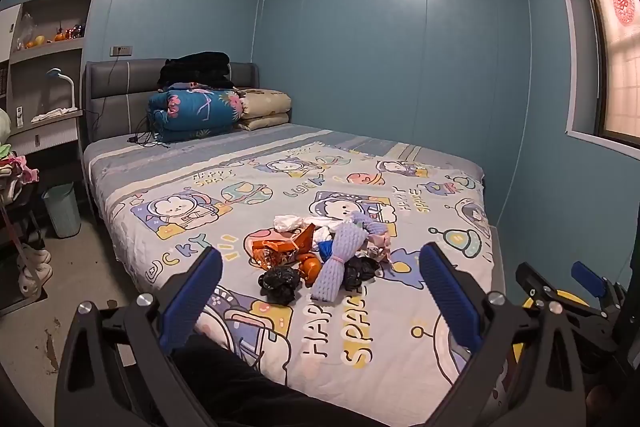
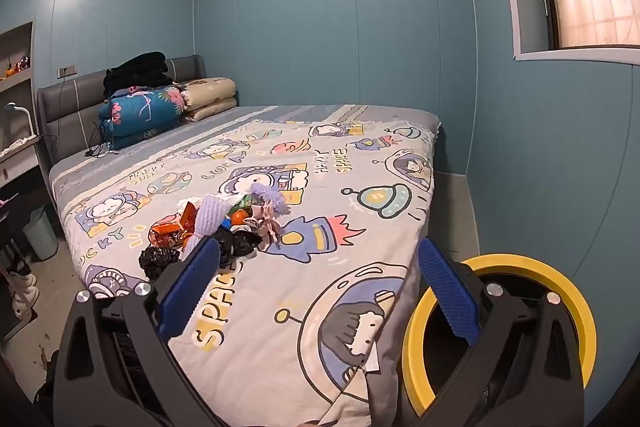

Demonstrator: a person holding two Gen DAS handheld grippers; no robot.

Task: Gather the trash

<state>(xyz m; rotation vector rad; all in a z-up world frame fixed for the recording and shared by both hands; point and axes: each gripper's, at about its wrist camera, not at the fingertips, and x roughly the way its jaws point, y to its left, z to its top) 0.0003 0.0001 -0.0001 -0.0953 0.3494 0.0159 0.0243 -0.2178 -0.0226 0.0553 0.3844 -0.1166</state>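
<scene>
A pile of trash (image 1: pixel 320 255) lies on the cartoon-print bed cover (image 1: pixel 280 187): orange foil wrappers (image 1: pixel 276 251), crumpled black bags (image 1: pixel 278 281), a pale purple foam net (image 1: pixel 338 263) and white paper. The same trash pile (image 2: pixel 216 227) shows left of centre in the right wrist view. My left gripper (image 1: pixel 320 291) hangs open just short of the pile, nothing between its blue pads. My right gripper (image 2: pixel 320 287) is open too, over the bed's near corner, the pile beyond its left finger. A yellow-rimmed bin (image 2: pixel 500 327) stands on the floor behind its right finger.
Folded quilts (image 1: pixel 200 111) and dark clothing sit at the headboard. A pale green waste basket (image 1: pixel 62 209) stands on the floor left of the bed, beside shoes and a cluttered rack. Shelves and a desk lamp fill the left wall; a window is on the right.
</scene>
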